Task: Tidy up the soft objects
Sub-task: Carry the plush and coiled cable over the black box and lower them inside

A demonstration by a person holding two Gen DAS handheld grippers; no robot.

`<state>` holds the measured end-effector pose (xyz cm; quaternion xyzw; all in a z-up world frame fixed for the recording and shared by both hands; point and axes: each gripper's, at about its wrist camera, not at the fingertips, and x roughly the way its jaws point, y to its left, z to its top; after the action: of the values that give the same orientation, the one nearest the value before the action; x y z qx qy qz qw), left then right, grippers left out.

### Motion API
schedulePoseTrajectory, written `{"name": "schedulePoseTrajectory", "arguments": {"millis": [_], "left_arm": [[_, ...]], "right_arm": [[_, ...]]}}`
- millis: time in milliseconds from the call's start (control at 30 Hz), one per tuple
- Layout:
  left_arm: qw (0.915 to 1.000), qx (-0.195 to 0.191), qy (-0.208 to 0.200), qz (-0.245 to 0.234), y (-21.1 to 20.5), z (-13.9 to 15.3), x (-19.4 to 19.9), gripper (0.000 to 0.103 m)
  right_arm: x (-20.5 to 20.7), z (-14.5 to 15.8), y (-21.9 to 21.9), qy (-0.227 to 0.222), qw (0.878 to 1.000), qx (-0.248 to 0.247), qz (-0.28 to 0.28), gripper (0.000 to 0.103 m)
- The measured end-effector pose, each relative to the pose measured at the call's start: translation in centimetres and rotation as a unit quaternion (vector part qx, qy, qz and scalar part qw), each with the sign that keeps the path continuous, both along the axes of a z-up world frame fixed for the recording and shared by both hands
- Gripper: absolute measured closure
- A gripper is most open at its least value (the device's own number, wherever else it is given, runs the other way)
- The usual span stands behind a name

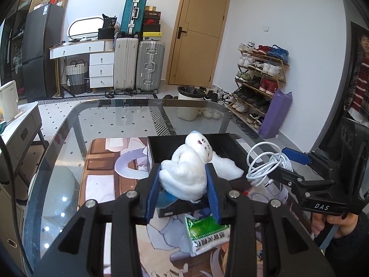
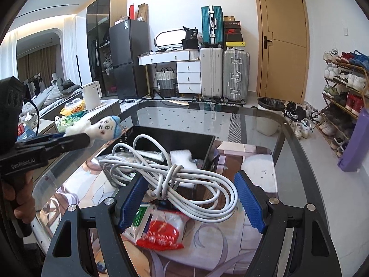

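My left gripper [image 1: 183, 184] is shut on a white plush toy [image 1: 186, 170] with a drawn face and blue cap, held above the near edge of a black box [image 1: 161, 144]. The toy also shows in the right wrist view [image 2: 101, 127], at the tip of the left gripper [image 2: 76, 138]. My right gripper [image 2: 191, 198] stands wide open around a coiled white cable [image 2: 180, 180] that hangs over the box [image 2: 175, 136]; whether a finger carries it I cannot tell. In the left wrist view the cable [image 1: 265, 164] hangs at the right gripper [image 1: 283, 161]. White padding [image 2: 181, 155] lies in the box.
A glass table [image 1: 110, 124] carries a printed mat [image 1: 101, 161]. A green-and-white packet [image 1: 207, 233] and a red-and-white packet [image 2: 161, 230] lie on the mat near the box. Beyond the table stand suitcases [image 1: 150, 67], a bin [image 1: 189, 101] and a shoe rack [image 1: 260, 80].
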<state>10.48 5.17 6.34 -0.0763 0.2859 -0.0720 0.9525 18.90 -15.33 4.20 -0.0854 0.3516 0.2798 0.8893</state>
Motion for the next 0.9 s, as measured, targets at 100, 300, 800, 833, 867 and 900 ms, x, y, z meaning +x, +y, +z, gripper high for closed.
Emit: {"name": "schedulePoseTrajectory", "arguments": {"millis": [100,300,800,833,867,900], "left_arm": [[1.0000,0.000,0.000,0.000,-0.1,-0.1,1.1,0.067],[1.0000,0.001,0.001,0.000,0.1,-0.5,3.2,0.067],[0.9995,0.006,0.032,-0.002,0.3,-2.5,8.3,0.067],[0.9994,0.005,0.033,-0.003,0.2,-2.6,8.6,0.067],[0.9994,0.005,0.034,-0.004,0.2,-2.8,8.9,0.067],[0.9993,0.006,0.036,-0.005,0.1,-2.8,9.2,0.067]], "right_arm": [[0.8,0.0,0.7,-0.002,1.000,-0.003,0.000,0.025],[2.7,-0.3,2.7,-0.005,1.000,-0.011,0.012,0.025],[6.1,-3.3,6.1,0.006,0.998,-0.045,0.032,0.025],[6.2,-3.4,6.4,0.007,0.998,-0.047,0.033,0.025],[6.4,-3.6,6.5,0.008,0.998,-0.048,0.035,0.025],[6.5,-3.7,6.5,0.009,0.998,-0.049,0.036,0.025]]}}
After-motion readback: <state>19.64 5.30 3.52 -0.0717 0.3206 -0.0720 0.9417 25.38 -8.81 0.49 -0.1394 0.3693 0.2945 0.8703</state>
